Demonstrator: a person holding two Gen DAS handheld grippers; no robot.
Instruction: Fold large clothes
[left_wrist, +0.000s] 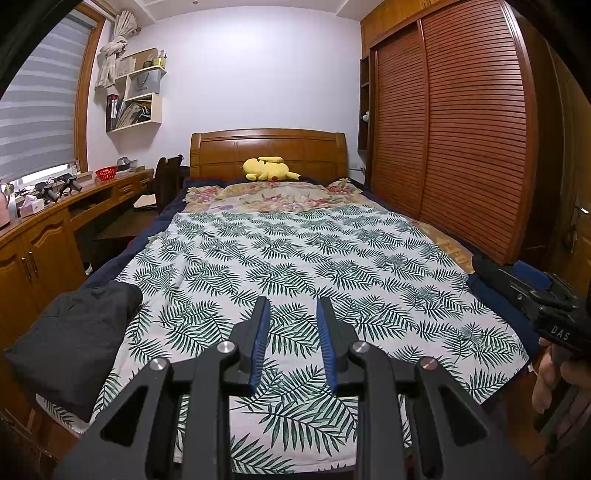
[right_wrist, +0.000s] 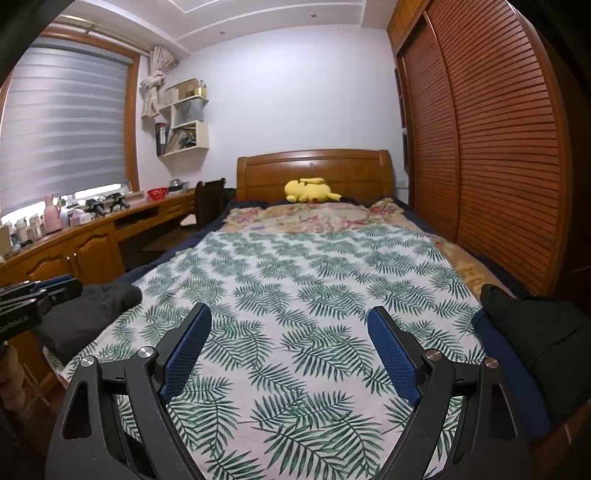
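A dark grey folded garment (left_wrist: 74, 339) lies at the bed's near left corner, on a leaf-print sheet (left_wrist: 295, 258); it also shows in the right wrist view (right_wrist: 88, 314). A black garment (right_wrist: 535, 332) lies bunched at the bed's near right edge. My left gripper (left_wrist: 292, 306) hovers over the sheet's near end, fingers partly open and empty. My right gripper (right_wrist: 290, 314) is wide open and empty above the sheet, between the two garments. It shows at the right edge of the left wrist view (left_wrist: 532, 291).
A yellow plush toy (left_wrist: 269, 169) lies by the wooden headboard (left_wrist: 269, 147) on a floral blanket (left_wrist: 273, 197). A wooden desk (left_wrist: 55, 221) with clutter runs along the left under the window. A slatted wardrobe (left_wrist: 461, 129) stands close on the right.
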